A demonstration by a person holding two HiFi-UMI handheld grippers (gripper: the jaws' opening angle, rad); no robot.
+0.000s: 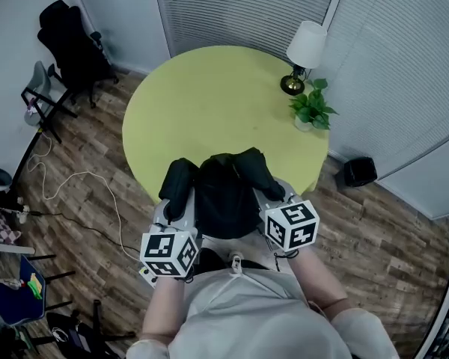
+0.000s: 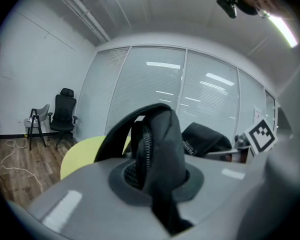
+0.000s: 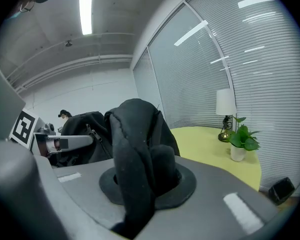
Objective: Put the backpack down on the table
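Left gripper (image 2: pixel 159 183) and right gripper (image 3: pixel 140 184) jaws pinch the black backpack (image 1: pixel 224 194) straps; released early, it could slide off the yellow tabletop (image 1: pixel 209 96) edge

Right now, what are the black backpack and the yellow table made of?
The backpack looks like soft, matte black fabric: it folds and has a zipper. The table looks smooth, matte yellow, perhaps painted or laminate; can't tell which.

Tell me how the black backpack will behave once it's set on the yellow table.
Probably floppy: the backpack fabric bunches in folds where the left hand-held gripper and right hand-held gripper pinch it. Likely to slump, not stand, on the table. Unlikely to roll, being soft and shapeless.
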